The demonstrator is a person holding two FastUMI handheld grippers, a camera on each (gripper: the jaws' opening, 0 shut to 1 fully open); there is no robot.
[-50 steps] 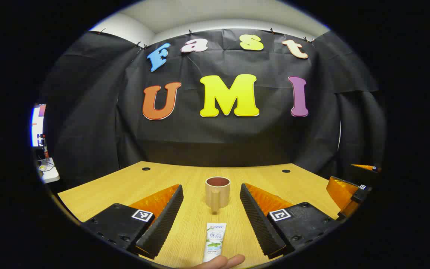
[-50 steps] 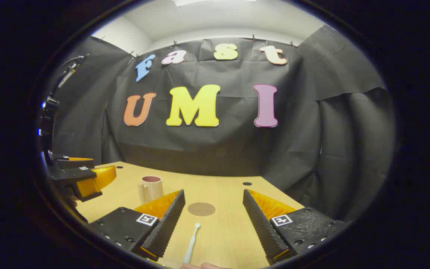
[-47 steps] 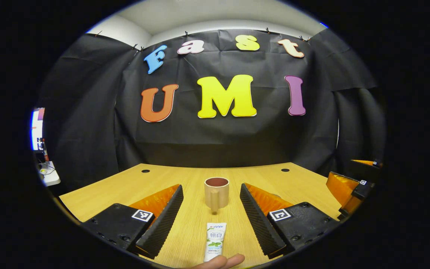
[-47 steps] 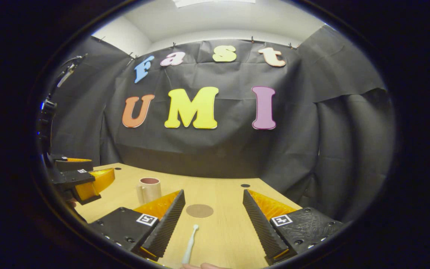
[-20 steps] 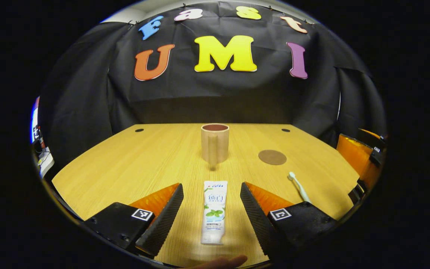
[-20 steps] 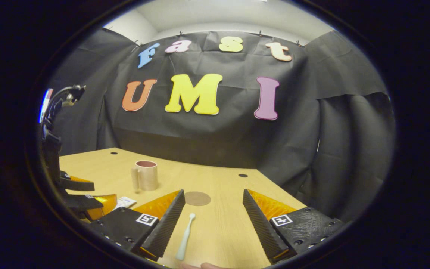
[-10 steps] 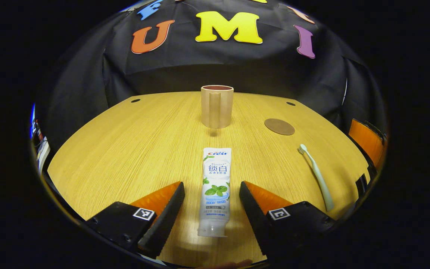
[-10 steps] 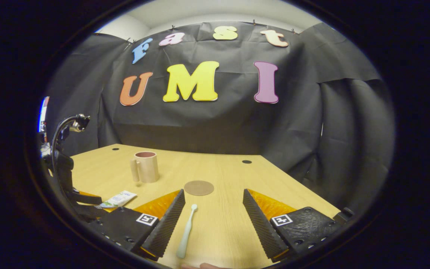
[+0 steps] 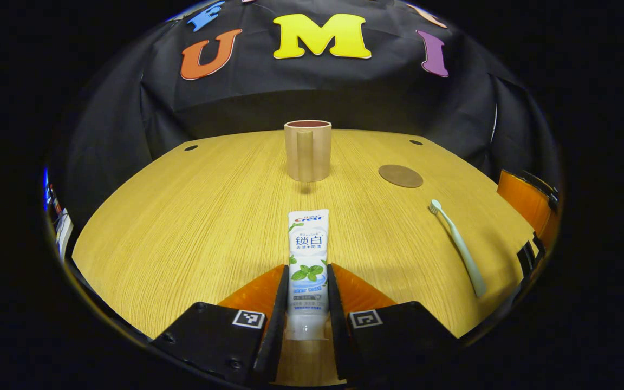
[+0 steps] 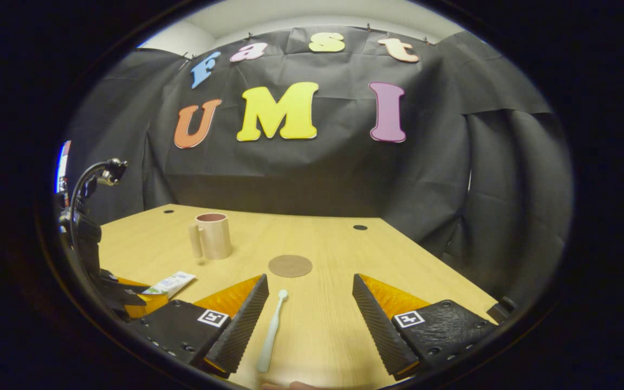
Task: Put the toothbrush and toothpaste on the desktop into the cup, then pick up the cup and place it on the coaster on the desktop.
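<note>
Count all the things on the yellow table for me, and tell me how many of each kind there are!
Toothpaste tube: 1
Toothbrush: 1
Cup: 1
Coaster: 1
Total: 4 things on the table.

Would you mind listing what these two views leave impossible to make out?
- Cup interior: left gripper view looks at its side, so the wall hides any contents.
- Toothpaste cap end: left gripper view, tucked between the left tool fingers.
- Toothbrush handle end: right gripper view, cut off at the bottom edge.
</note>
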